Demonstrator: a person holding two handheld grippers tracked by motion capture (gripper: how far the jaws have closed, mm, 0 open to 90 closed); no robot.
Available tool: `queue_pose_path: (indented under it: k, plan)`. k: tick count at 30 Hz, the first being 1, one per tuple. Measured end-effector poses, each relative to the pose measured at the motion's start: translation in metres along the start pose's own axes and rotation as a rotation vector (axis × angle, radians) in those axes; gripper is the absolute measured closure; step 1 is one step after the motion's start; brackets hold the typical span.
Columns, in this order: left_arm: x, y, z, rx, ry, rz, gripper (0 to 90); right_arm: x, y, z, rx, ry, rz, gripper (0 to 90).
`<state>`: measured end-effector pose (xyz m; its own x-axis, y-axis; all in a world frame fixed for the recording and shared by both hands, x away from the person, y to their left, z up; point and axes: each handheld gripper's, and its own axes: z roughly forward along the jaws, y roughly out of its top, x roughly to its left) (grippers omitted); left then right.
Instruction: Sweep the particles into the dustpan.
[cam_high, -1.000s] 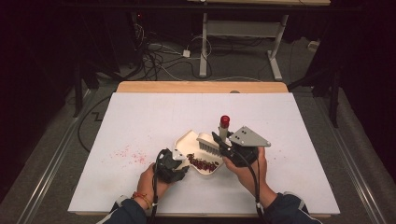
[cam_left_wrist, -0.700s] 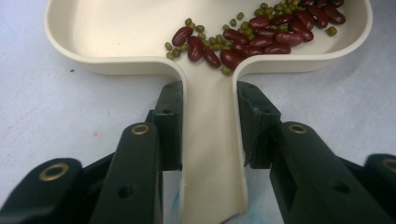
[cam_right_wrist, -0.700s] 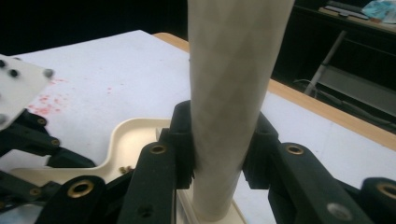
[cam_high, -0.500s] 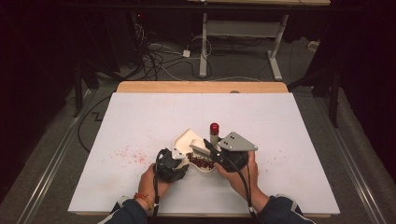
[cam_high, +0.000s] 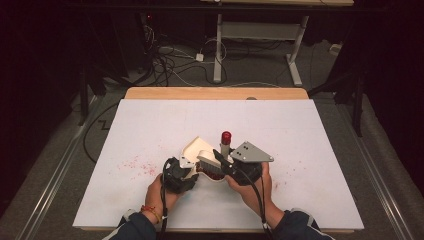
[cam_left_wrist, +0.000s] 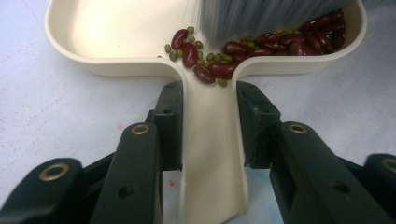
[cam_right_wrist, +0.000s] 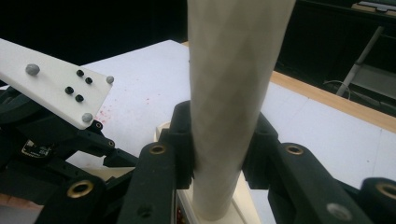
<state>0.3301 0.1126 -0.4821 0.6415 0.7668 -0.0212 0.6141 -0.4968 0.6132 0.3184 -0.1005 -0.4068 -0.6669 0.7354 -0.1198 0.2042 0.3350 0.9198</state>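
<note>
A cream dustpan (cam_high: 196, 148) lies on the white table, and my left gripper (cam_high: 180, 175) is shut on its handle (cam_left_wrist: 212, 140). Red kidney beans and small green beans (cam_left_wrist: 224, 60) lie in the pan near the handle's root. Grey brush bristles (cam_left_wrist: 261, 16) stand among the beans on the pan's right side. My right gripper (cam_high: 235, 167) is shut on the brush's pale handle (cam_right_wrist: 231, 93), which rises nearly upright to a red tip (cam_high: 226, 136). The two grippers are close together near the table's front.
Faint red specks (cam_high: 135, 165) mark the table left of the pan. A wooden strip (cam_high: 215, 93) runs along the far edge. Cables and desk legs (cam_high: 217, 45) lie on the floor beyond. The left gripper's black body (cam_right_wrist: 46, 140) shows beside the brush handle.
My right gripper has carried the brush left and slightly toward the person, across the pan. The left gripper and the dustpan have stayed almost still.
</note>
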Motion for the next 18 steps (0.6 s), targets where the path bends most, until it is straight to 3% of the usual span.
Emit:
queue_pose_path:
  k: [6, 18]
  plan:
    - [0.002, -0.001, -0.003, 0.003, 0.015, 0.032, 63.6, -0.006, 0.002, -0.012, -0.038, 0.007, -0.009, 70.1]
    - [0.013, -0.006, -0.014, -0.007, 0.038, 0.035, 63.6, -0.027, -0.006, -0.041, -0.021, 0.006, -0.04, 70.1]
